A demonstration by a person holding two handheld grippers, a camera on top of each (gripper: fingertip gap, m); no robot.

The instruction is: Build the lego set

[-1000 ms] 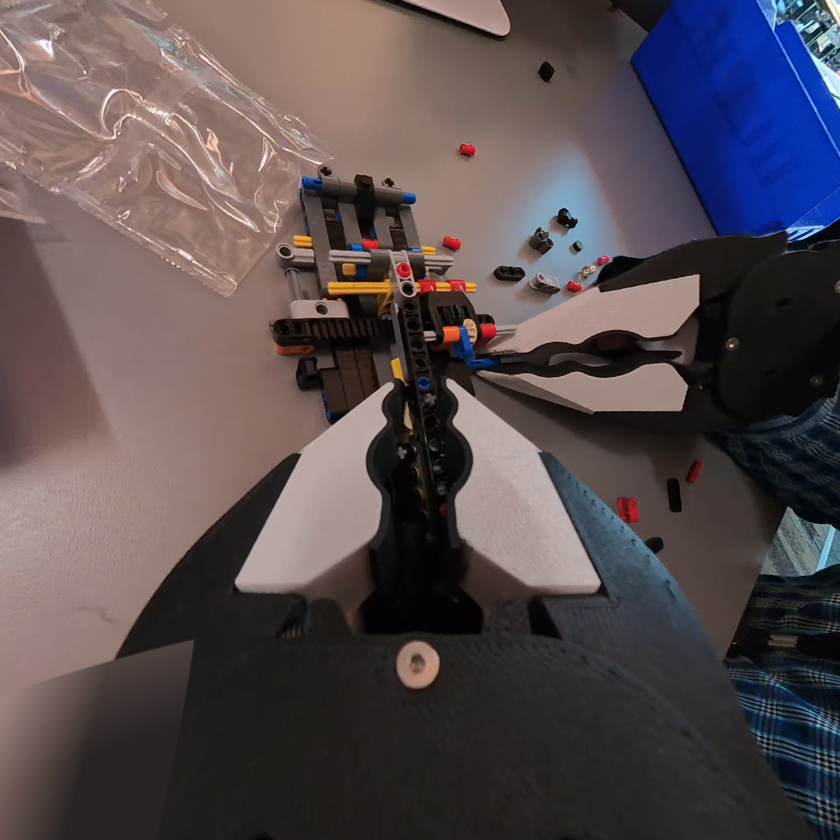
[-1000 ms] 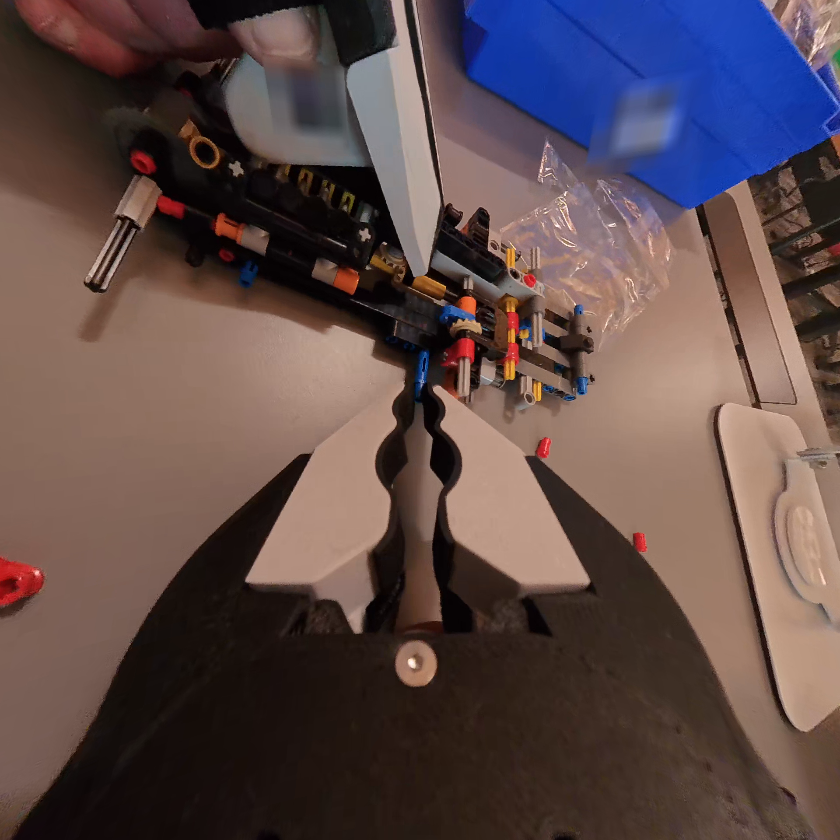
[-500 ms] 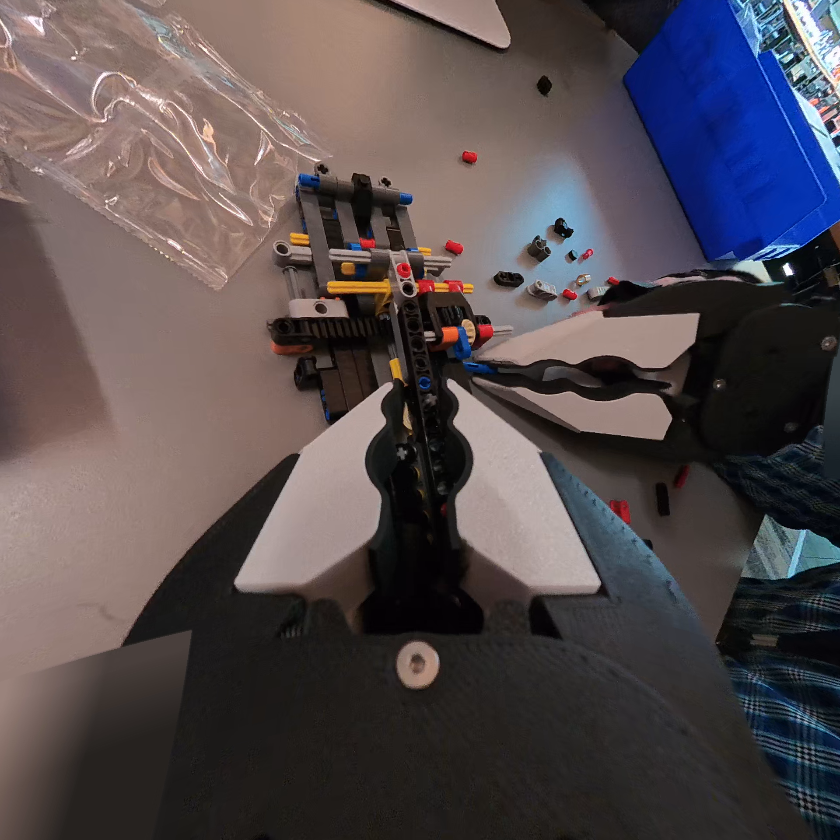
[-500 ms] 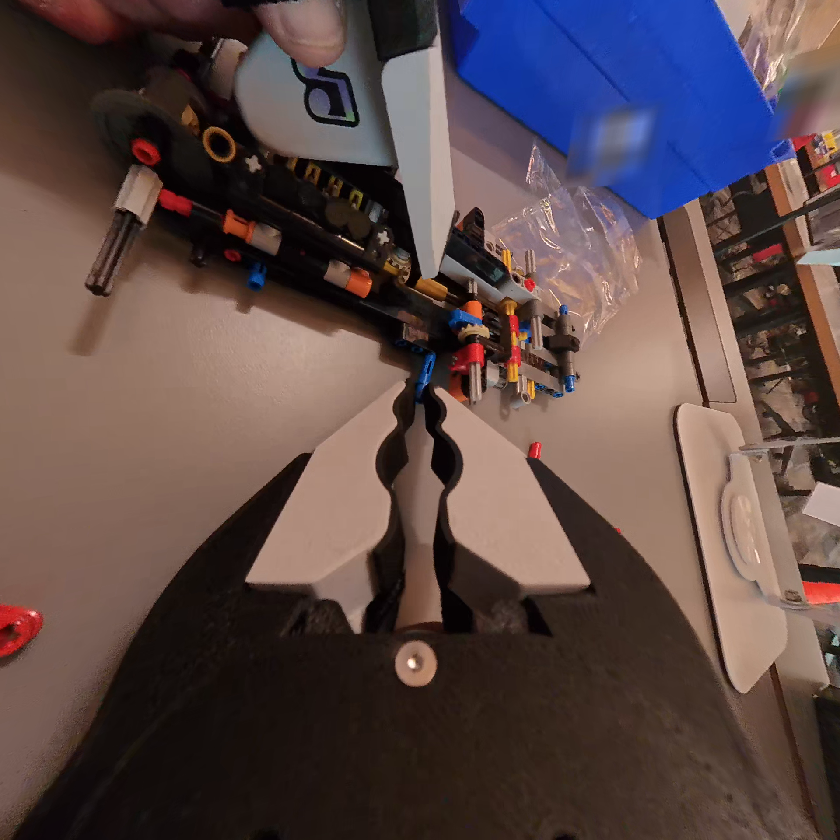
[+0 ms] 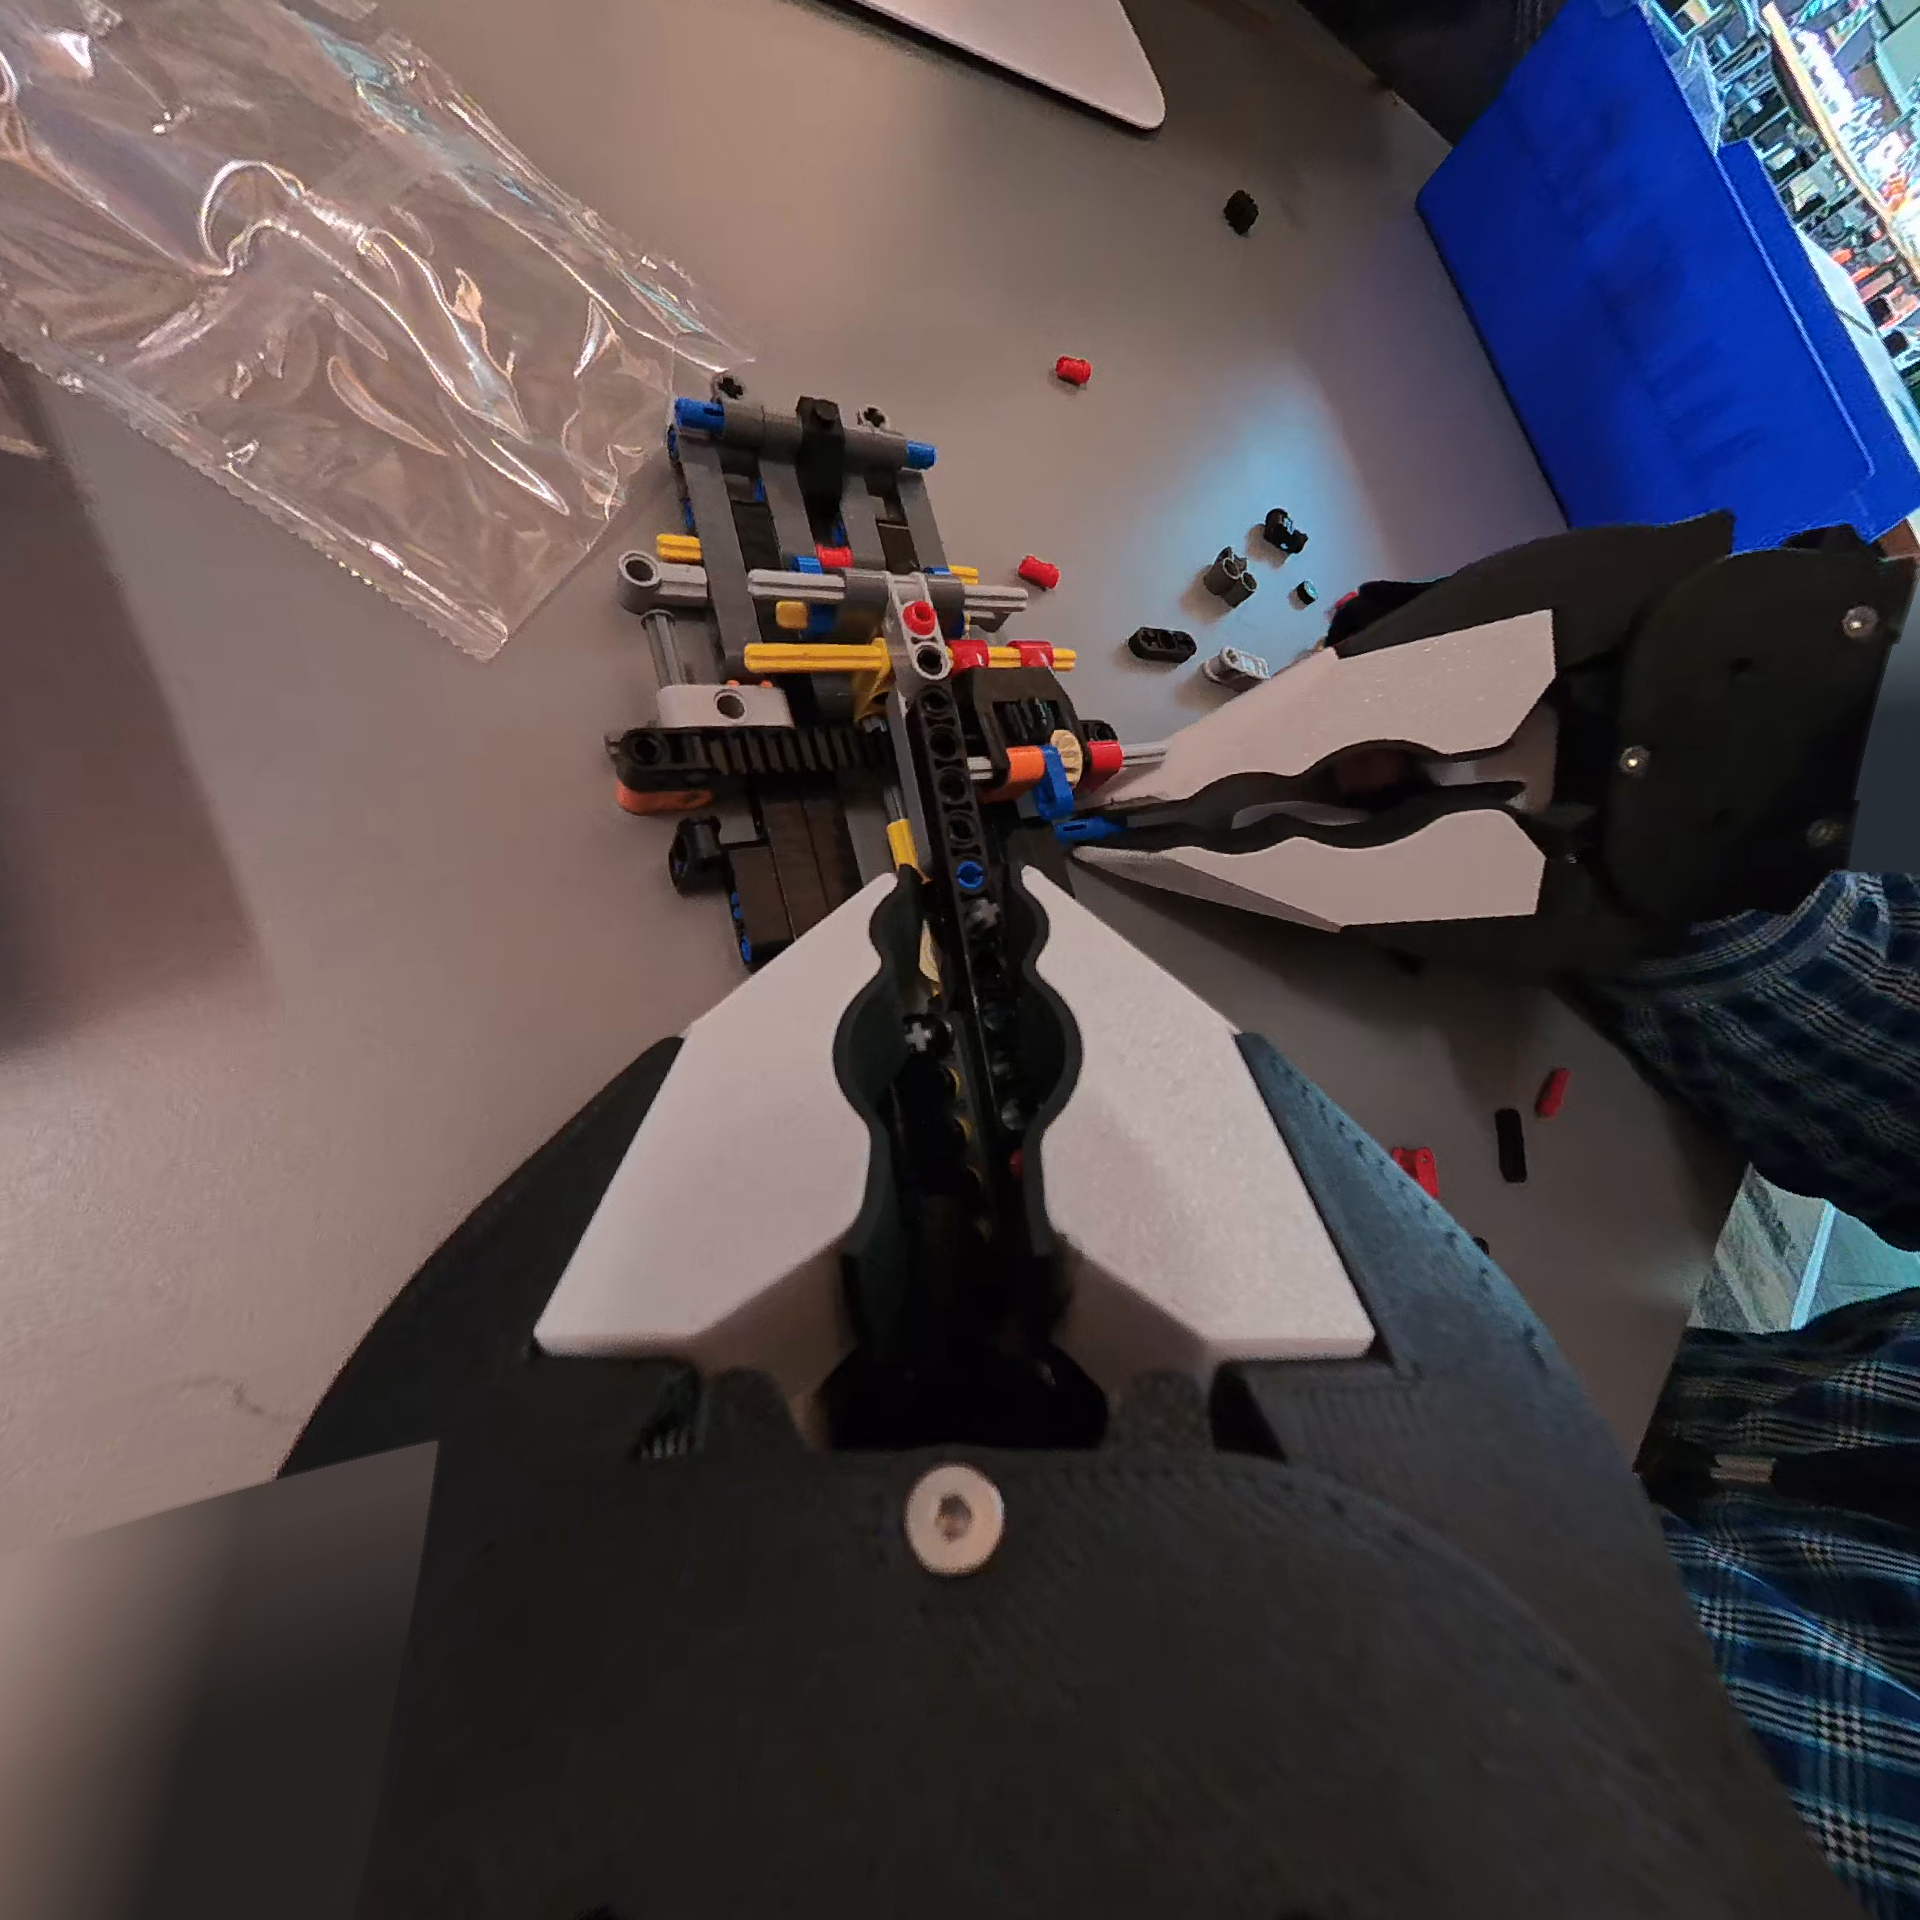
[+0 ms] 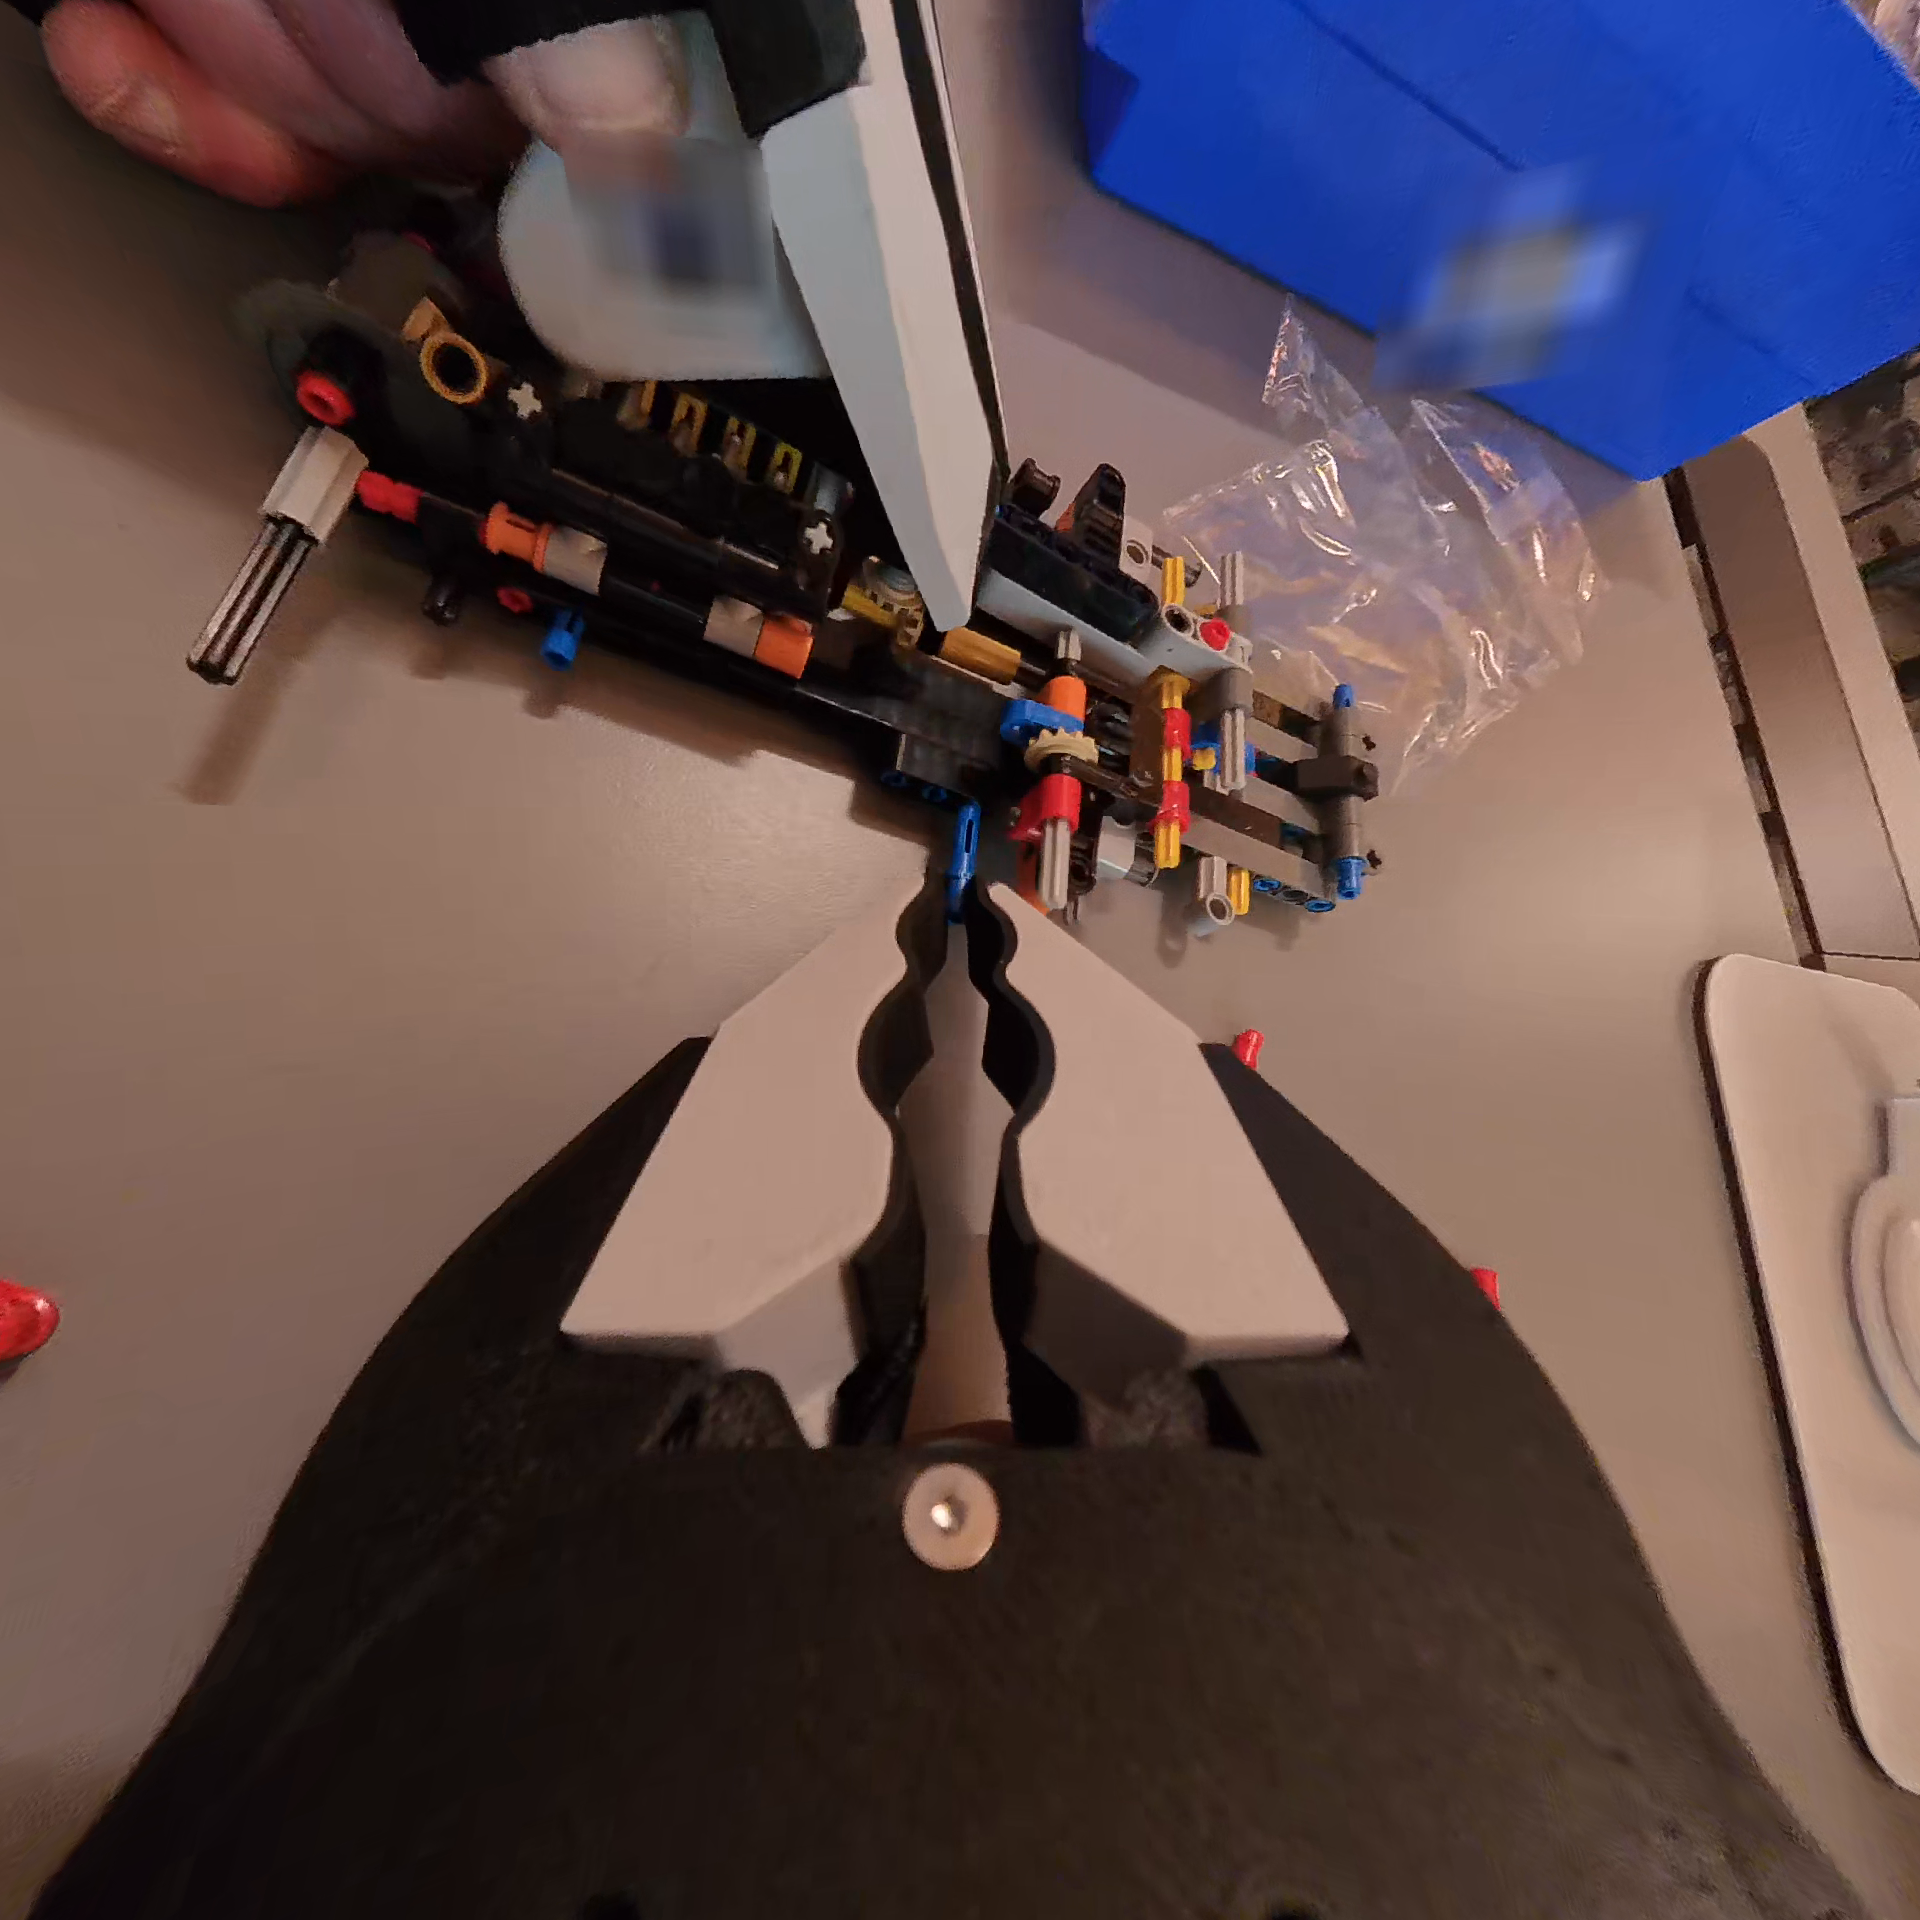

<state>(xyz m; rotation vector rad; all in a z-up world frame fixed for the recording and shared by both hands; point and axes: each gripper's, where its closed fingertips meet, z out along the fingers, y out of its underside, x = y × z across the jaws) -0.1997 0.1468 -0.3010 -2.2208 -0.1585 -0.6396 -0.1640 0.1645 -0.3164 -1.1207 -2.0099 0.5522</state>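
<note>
A partly built Lego Technic model [image 5: 831, 644] of black, grey, yellow, red and blue parts lies on the grey table. My left gripper [image 5: 961, 894] is shut on the model's long black beam section. In the right wrist view the model [image 6: 1039, 717] lies across the top, with the left gripper's white finger [image 6: 914, 436] pressed on it. My right gripper [image 6: 961, 904] is shut on a small blue pin [image 6: 964, 842], held against the model's near edge. In the left wrist view the right gripper [image 5: 1091, 826] shows at the right with the blue pin [image 5: 1081, 828] at its tips.
A crumpled clear plastic bag [image 5: 260, 281] lies far left of the model. Loose small red, black and grey parts [image 5: 1226, 582] are scattered at the right. A blue bin [image 5: 1662, 281] stands at the far right. A white flat plate [image 6: 1829, 1299] lies at the right edge. There is about 5 centimeters between the tips of the two grippers.
The right gripper with the blue pin has stayed at the model's edge with slight shifts. The left gripper keeps its hold on the model.
</note>
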